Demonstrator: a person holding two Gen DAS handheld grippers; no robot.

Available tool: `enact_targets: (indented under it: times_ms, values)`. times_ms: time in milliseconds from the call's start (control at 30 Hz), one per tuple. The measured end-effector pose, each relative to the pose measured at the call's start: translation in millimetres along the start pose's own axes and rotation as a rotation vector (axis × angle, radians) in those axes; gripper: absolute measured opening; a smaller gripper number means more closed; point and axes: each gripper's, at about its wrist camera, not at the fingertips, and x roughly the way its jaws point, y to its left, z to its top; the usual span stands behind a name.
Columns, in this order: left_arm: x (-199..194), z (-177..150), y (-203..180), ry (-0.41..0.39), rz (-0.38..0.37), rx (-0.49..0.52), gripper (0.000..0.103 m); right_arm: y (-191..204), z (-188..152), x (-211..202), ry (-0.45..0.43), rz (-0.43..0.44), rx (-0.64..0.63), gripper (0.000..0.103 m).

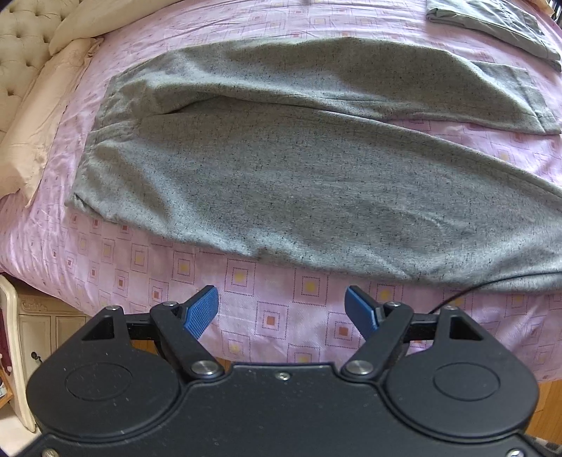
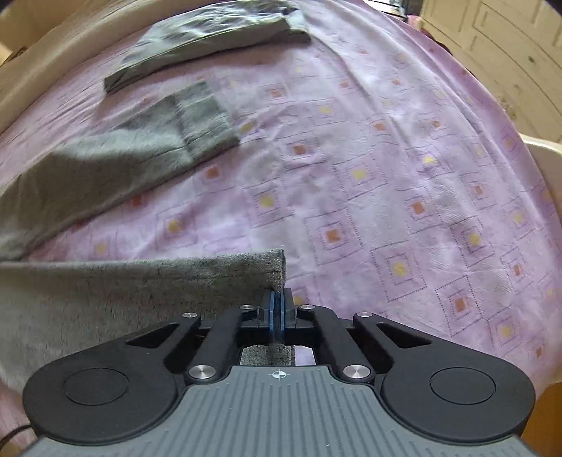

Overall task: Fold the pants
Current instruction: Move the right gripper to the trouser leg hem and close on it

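Grey speckled pants (image 1: 298,175) lie spread on the pink bedspread (image 1: 274,309), waistband at the left, two legs running right. My left gripper (image 1: 281,302) is open and empty, hovering over the bedspread just short of the near leg's edge. My right gripper (image 2: 278,298) is shut on the cuff end of the near leg (image 2: 175,281) and holds it lifted above the bed. The far leg's cuff (image 2: 207,119) lies flat on the bed beyond it.
A folded grey-green garment (image 1: 491,24) lies at the far side of the bed, also in the right wrist view (image 2: 210,38). Cream pillows (image 1: 45,112) and a tufted headboard (image 1: 21,52) are at the left. A cream cabinet (image 1: 38,330) stands below the bed edge.
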Motion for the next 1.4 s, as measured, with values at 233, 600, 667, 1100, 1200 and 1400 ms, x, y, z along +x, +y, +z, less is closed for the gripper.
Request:
enact_targets:
  times_ms: [233, 600, 667, 1100, 1200, 1400]
  values:
    - [-2, 1, 1, -0.014, -0.002, 0.012, 0.079, -2, -14, -17, -0.063, 0.027, -0.076, 0.018]
    - [-2, 3, -9, -0.018, -0.020, 0.063, 0.079, -31, -94, -47, 0.000, 0.099, 0.057, 0.026]
    - [-4, 2, -10, -0.019, -0.020, 0.070, 0.079, -25, -94, -40, 0.007, 0.110, 0.061, 0.026]
    - [-5, -5, -10, -0.009, 0.001, 0.059, 0.079, -18, -72, -11, 0.028, 0.129, 0.182, 0.026]
    - [-6, -3, -13, -0.010, 0.001, 0.068, 0.079, -16, -71, -18, 0.038, 0.110, 0.181, 0.004]
    - [-8, -1, -11, -0.031, -0.003, 0.070, 0.080, -35, -90, -20, 0.096, -0.079, 0.214, 0.000]
